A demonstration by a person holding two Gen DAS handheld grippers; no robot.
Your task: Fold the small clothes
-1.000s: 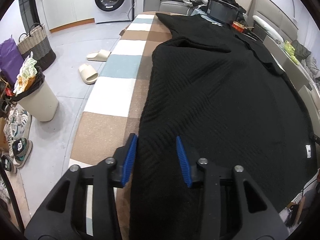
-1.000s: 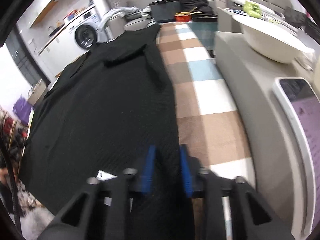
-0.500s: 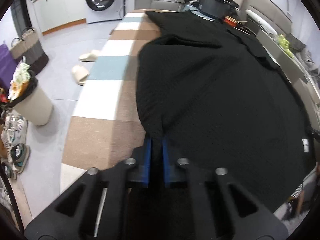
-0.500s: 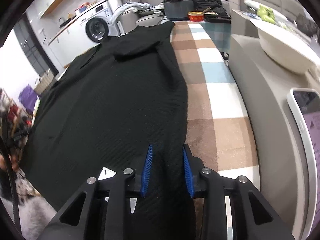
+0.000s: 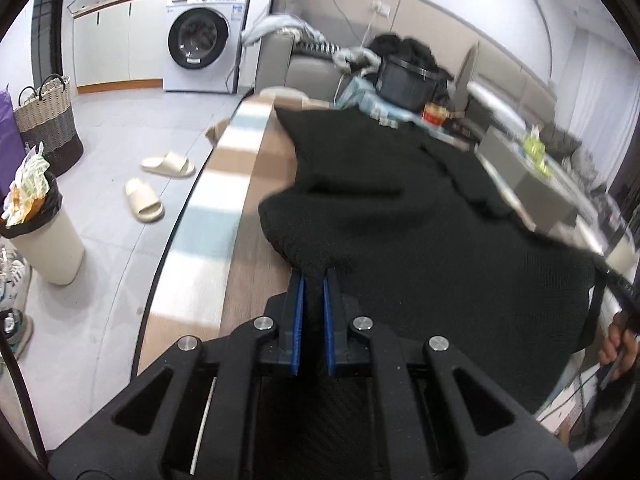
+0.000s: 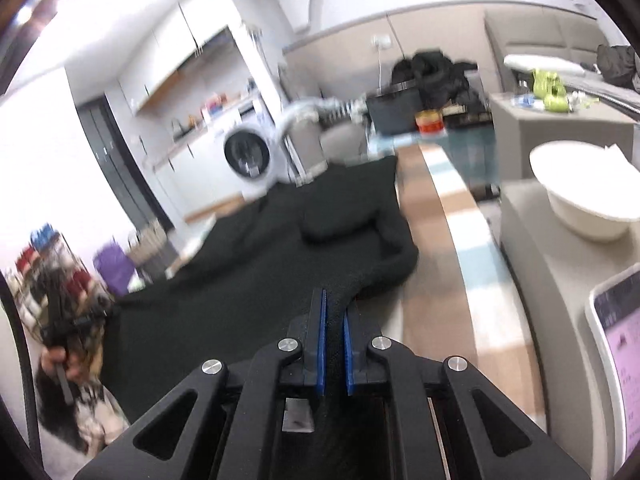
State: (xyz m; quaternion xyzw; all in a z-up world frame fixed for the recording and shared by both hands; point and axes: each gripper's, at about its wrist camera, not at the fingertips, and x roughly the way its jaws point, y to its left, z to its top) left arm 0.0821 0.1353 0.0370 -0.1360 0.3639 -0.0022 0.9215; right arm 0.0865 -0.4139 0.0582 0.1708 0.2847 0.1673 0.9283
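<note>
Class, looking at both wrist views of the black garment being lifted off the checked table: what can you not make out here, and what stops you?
- black garment, near hem: hidden behind each gripper's body in both views.
- Its far end: motion-blurred in the right view; neckline and sleeves unclear.
- left gripper, right gripper: shut on the cloth; how much is pinched is hidden.
- phone screen: cut off by the frame edge, text too small.

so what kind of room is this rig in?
Looks like a lived-in home, an open living and laundry area: a front-loading washing machine under a counter, a grey sofa piled with clothes, and slippers on the tiled floor.
</note>
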